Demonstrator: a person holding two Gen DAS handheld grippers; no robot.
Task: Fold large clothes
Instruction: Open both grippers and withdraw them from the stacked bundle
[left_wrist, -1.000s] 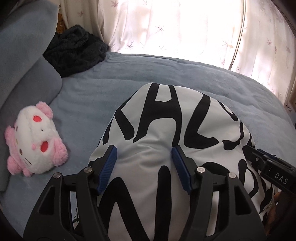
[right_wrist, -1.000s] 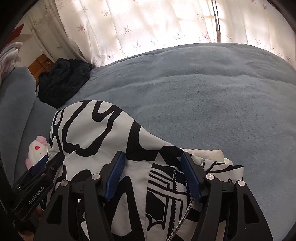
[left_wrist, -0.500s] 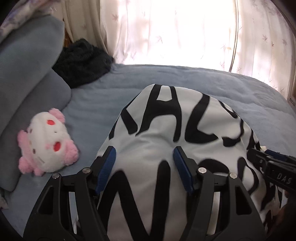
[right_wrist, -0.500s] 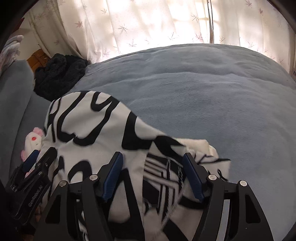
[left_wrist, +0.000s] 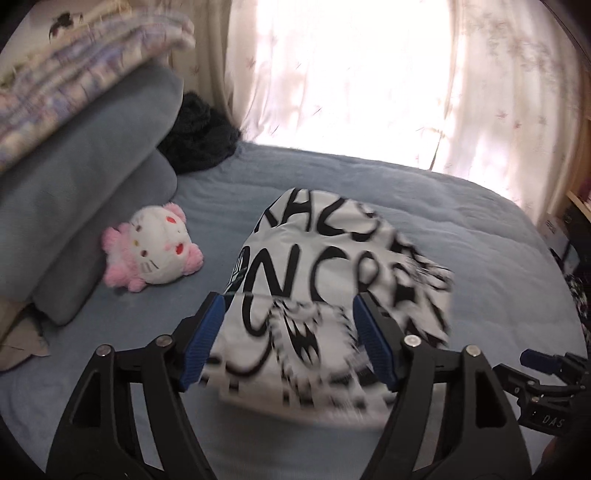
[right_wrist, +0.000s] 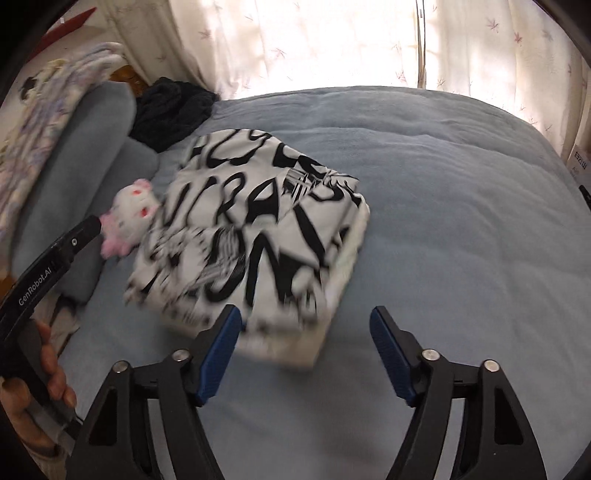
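Left wrist view: my left gripper (left_wrist: 288, 343) is spread wide and grips nothing. The garment (left_wrist: 340, 295) lies folded on the bed (left_wrist: 480, 258), beside the plush toy (left_wrist: 153, 254).

Right wrist view: my right gripper (right_wrist: 304, 354) is likewise released and stands just short of the garment's near edge, so the fold rests undisturbed.

A white garment with bold black lettering (right_wrist: 255, 236) lies folded into a thick bundle on the blue-grey bedspread (right_wrist: 443, 221), its near edge blurred. The right gripper (right_wrist: 304, 354) sits just in front of it with jaws spread wide, gripping nothing. The left gripper (right_wrist: 51, 266) enters at the left edge, near a pink-and-white plush toy (right_wrist: 129, 210). A dark knitted item (right_wrist: 170, 107) lies by the curtain (right_wrist: 332, 40).
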